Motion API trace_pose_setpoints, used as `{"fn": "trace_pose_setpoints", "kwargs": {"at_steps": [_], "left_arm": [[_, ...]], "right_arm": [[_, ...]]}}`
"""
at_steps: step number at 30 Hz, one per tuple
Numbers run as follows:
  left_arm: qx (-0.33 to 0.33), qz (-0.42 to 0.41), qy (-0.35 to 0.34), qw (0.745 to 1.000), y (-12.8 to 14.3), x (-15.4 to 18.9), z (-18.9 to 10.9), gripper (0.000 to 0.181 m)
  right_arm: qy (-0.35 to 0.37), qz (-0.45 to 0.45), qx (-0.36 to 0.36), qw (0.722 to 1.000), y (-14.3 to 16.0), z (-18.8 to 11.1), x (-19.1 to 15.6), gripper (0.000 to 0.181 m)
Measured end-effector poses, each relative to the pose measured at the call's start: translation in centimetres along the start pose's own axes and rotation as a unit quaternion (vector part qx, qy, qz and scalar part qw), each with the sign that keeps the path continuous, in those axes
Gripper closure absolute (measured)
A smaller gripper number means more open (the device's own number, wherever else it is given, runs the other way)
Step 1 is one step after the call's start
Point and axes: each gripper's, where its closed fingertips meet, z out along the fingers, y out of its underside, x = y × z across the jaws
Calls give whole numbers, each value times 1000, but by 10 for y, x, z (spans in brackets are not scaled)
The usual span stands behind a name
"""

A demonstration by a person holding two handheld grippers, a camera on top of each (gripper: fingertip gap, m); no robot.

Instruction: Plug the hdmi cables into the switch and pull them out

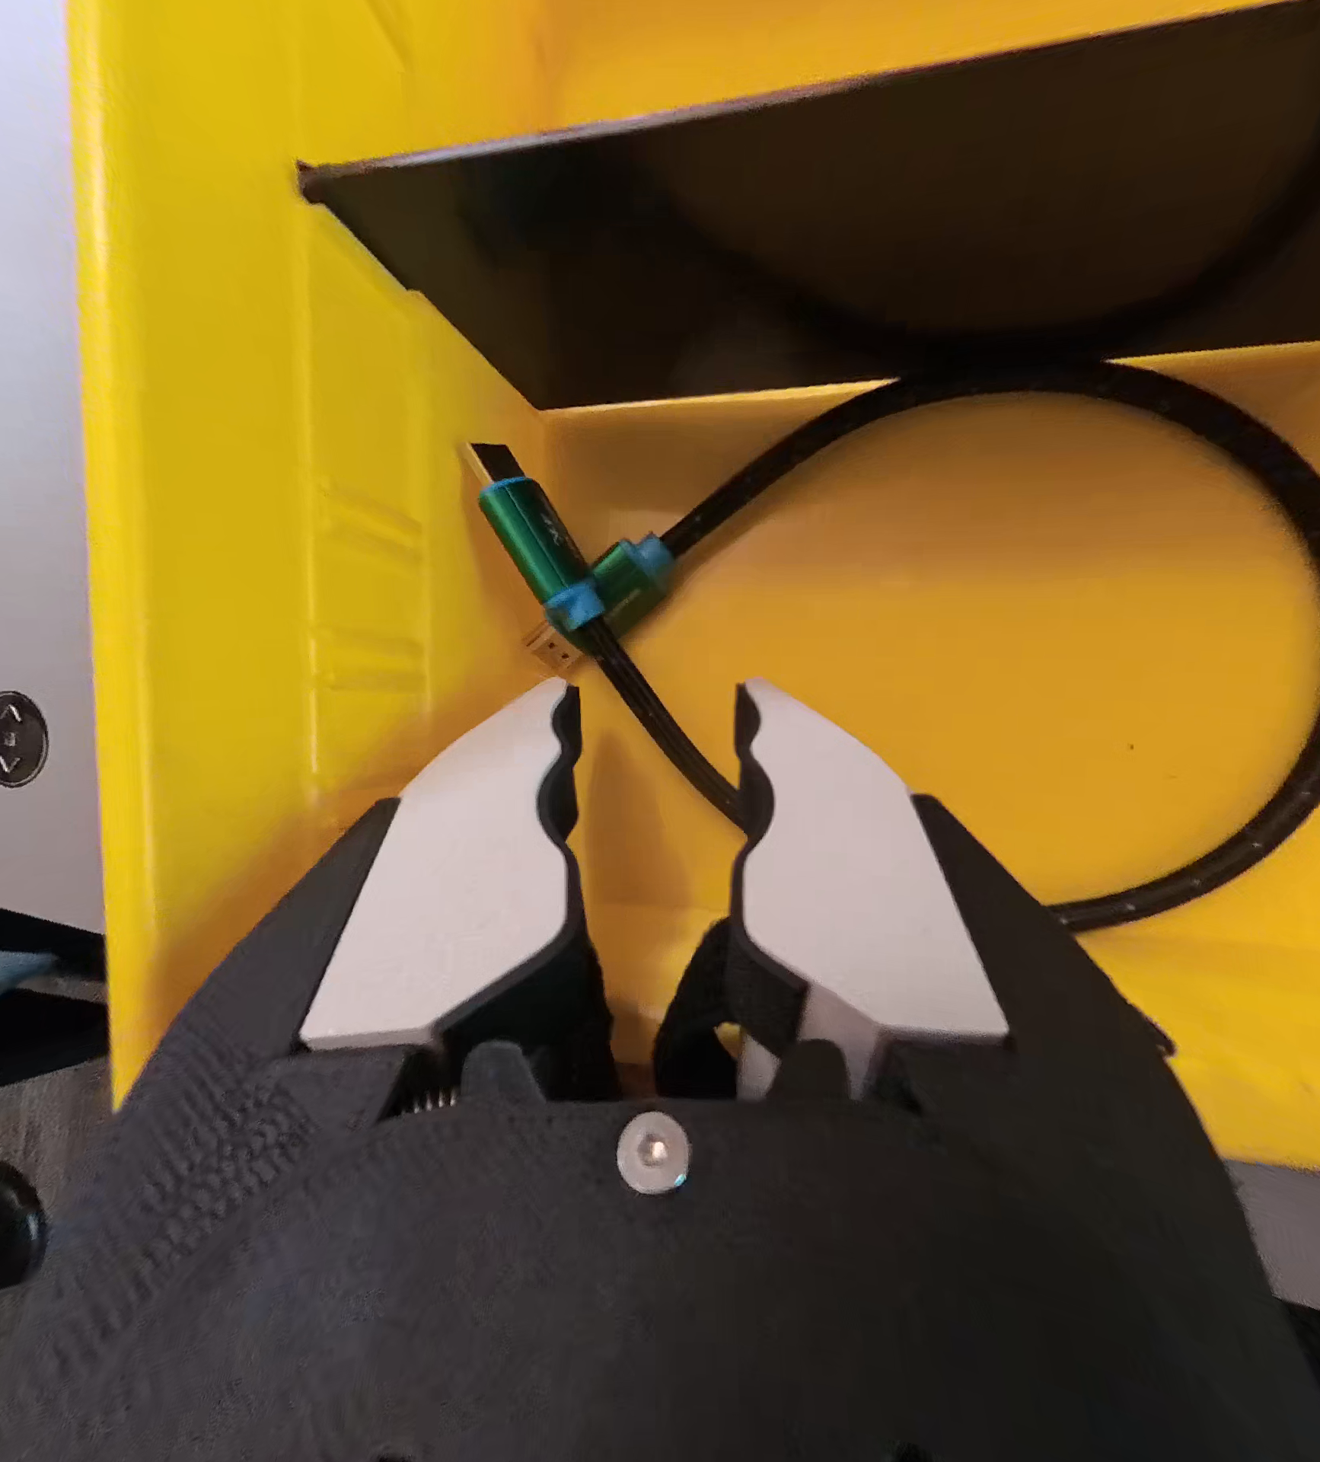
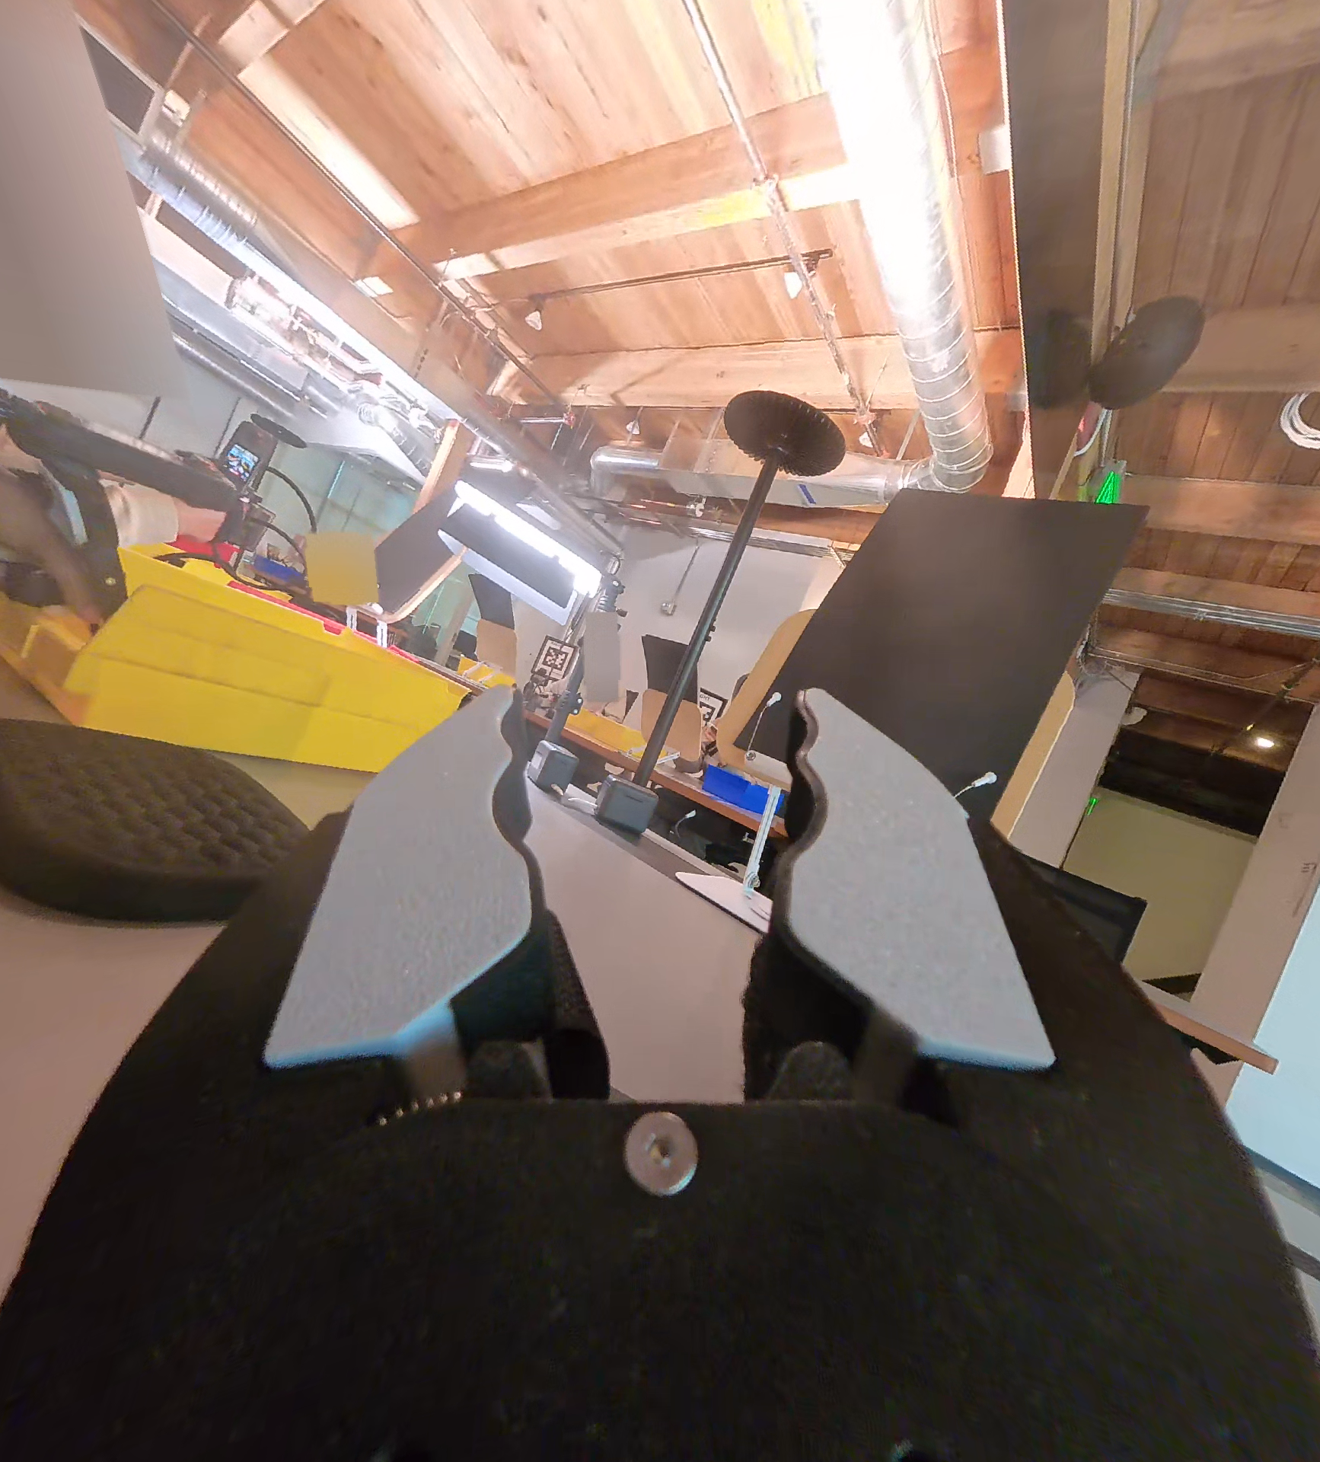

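Note:
In the left wrist view a black HDMI cable loops inside a yellow bin. Its two green and blue plugs cross near the bin's left corner: one points up-left, the other lies under it. A black box, the switch, sits at the back of the bin. My left gripper is open just in front of the plugs, with the cable running past its right finger. My right gripper is open and empty, pointing up over the table, away from the bin.
A black mesh pad lies on the grey table left of the right gripper. A person's hand holds the other gripper over the yellow bin. A black stand and a dark panel rise farther back.

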Motion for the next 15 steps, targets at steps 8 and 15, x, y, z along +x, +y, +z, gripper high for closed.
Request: {"fn": "trace_pose_setpoints", "kwargs": {"at_steps": [8,15], "left_arm": [[-16,-22,37,999,4,3,4,168],[258,0,-40,965,-49,1,-54,174]], "right_arm": [[-9,-19,-5,1000,1,1,-5,118],[-13,-32,-13,999,4,2,-8,120]]}}
